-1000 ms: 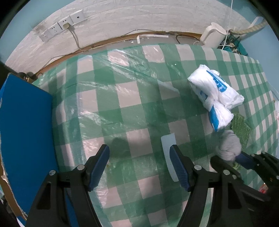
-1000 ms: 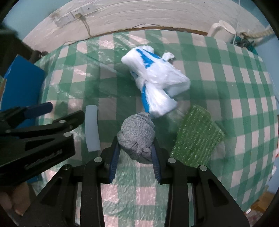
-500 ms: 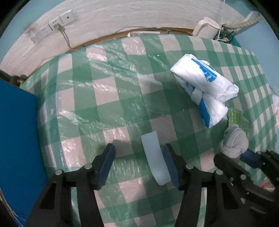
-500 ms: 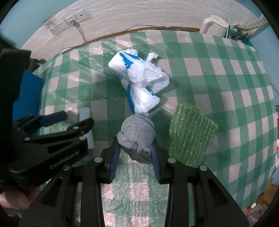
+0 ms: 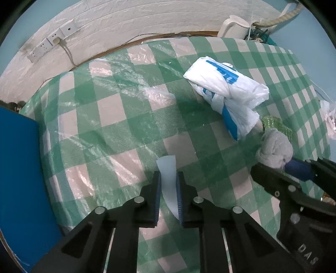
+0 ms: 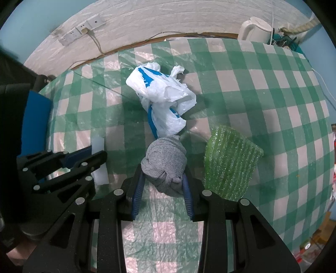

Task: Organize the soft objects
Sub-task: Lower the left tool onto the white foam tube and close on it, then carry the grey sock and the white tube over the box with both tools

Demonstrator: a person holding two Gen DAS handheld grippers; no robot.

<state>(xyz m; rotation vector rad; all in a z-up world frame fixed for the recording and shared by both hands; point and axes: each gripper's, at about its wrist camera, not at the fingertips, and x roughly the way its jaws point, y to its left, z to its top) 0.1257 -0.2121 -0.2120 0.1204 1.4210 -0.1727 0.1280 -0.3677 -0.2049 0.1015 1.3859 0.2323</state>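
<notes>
The left gripper (image 5: 168, 190) has its two blue-padded fingers pressed against a pale blue, thin, flat strip of soft material (image 5: 168, 184); the strip stands between the pads and its far end sticks out above the green and white checked tablecloth under a clear plastic sheet (image 5: 117, 117). In the right wrist view the same strip (image 6: 98, 166) shows as a whitish piece partly hidden behind the left gripper (image 6: 79, 157)

The right gripper (image 6: 163, 184) pinches a grey knitted sock rolled into a ball (image 6: 164, 166), which bulges out forward between the blue pads. From the left wrist view this ball (image 5: 275, 150) is seen at the right side, at the tip of the right gripper (image 5: 294, 168).

Just beyond the grey ball lies a crumpled white plastic bag with blue print (image 6: 162, 100), its near end very close to the ball (I cannot tell if they touch). To the right of the ball, just beside the right finger, a green ribbed piece of foam netting (image 6: 230, 166) lies flat on the cloth.

At the far edge of the table stands a white electric kettle (image 6: 255, 30), and a white power strip (image 6: 82, 32) is on the white brick-pattern wall (image 6: 168, 19). A blue flat board (image 5: 19, 178) is at the left side of the table
</notes>
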